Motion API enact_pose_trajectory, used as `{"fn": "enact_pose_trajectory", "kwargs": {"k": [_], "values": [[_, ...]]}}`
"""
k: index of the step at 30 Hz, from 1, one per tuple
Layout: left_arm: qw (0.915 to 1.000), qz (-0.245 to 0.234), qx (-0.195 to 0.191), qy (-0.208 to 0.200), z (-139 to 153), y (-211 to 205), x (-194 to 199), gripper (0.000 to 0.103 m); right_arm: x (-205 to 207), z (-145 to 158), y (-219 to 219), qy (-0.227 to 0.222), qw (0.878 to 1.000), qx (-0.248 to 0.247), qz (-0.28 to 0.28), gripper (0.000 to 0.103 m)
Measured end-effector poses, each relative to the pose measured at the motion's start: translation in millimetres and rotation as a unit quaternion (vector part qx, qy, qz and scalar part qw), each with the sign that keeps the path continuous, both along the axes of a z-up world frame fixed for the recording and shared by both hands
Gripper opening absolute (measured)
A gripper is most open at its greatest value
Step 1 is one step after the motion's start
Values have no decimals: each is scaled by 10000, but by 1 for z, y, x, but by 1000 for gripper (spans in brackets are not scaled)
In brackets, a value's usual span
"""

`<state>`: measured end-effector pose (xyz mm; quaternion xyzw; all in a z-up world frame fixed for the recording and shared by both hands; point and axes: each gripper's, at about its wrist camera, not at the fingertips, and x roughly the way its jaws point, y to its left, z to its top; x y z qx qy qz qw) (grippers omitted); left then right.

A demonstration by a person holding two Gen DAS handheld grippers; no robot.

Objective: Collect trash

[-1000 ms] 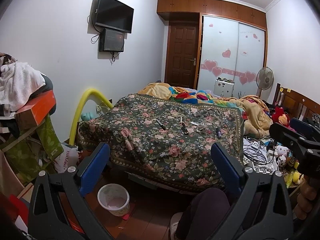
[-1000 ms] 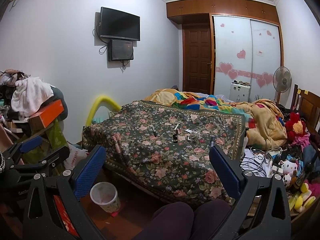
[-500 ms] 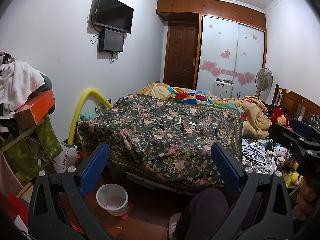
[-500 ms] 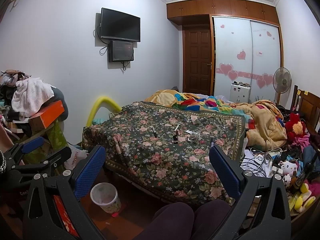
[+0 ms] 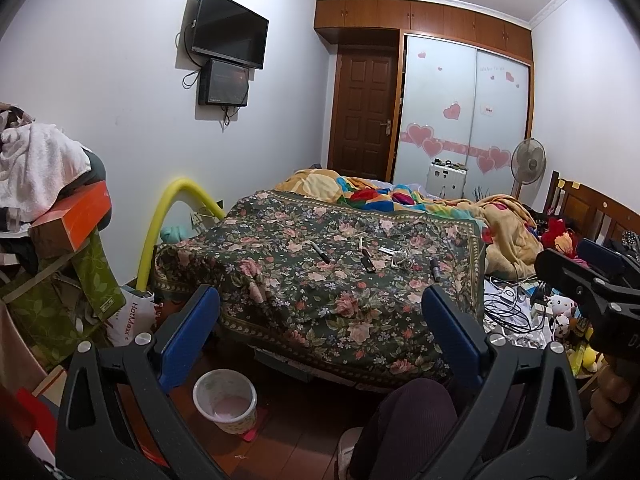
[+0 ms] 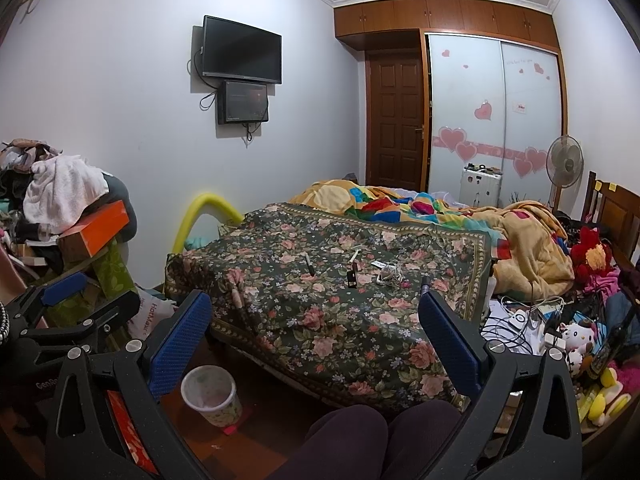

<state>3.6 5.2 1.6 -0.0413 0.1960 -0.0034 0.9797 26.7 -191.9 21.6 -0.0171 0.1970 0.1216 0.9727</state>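
The bed (image 5: 320,300) carries a floral cover (image 5: 280,280). On the cover lie a pen (image 5: 321,253), a dark stick (image 5: 367,261), tangled white cable (image 5: 404,259) and a dark cylinder (image 5: 435,270). A waste bin (image 5: 225,400) stands on the floor (image 5: 288,440).

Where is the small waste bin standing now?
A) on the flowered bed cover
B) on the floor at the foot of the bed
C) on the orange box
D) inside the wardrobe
B: the waste bin stands on the wooden floor below the flowered bed cover.
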Motion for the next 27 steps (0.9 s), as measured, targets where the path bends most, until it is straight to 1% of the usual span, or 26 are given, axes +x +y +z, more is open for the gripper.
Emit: {"fn": "enact_pose_trajectory", "kwargs": {"k": [5, 9, 16, 22, 27], "values": [[10000, 10, 1, 4, -1, 1, -1, 102, 2, 2, 6, 15, 10000, -1, 2, 103], [10000, 26, -7, 9, -1, 1, 0, 102, 1, -1, 1, 16, 10000, 1, -2, 103], [9999, 74, -24, 111, -8, 3, 10, 102, 13, -5, -3, 119, 9999, 36, -4, 103], [9996, 77, -79, 275, -13, 3, 35, 102, 35, -10, -11, 217, 9997, 31, -118, 103], [9987, 153, -231, 420, -18, 2, 73, 102, 65, -17, -23, 345, 9987, 2, -364, 103]]}}
